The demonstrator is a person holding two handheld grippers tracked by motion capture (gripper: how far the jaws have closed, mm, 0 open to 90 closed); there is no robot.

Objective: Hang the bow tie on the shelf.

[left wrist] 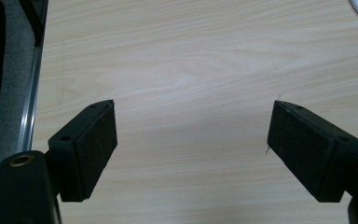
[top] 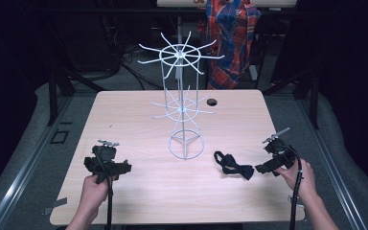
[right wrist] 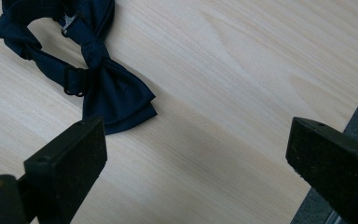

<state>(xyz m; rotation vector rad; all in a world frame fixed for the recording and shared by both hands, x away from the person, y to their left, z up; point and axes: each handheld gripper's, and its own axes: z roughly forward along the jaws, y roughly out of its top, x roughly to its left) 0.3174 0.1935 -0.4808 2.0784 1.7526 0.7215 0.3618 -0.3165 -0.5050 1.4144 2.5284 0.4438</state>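
Bow tie [top: 234,165] lies flat, pointing toward right claw [top: 264,167].

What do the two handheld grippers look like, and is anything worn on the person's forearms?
Both the left gripper and the right gripper are black, each with two flat rectangular jaws faced with dark textured pads. A small grey plate sits on top of each, and a black cable trails back from each along the forearm. The forearms are bare, with no sleeves in sight.
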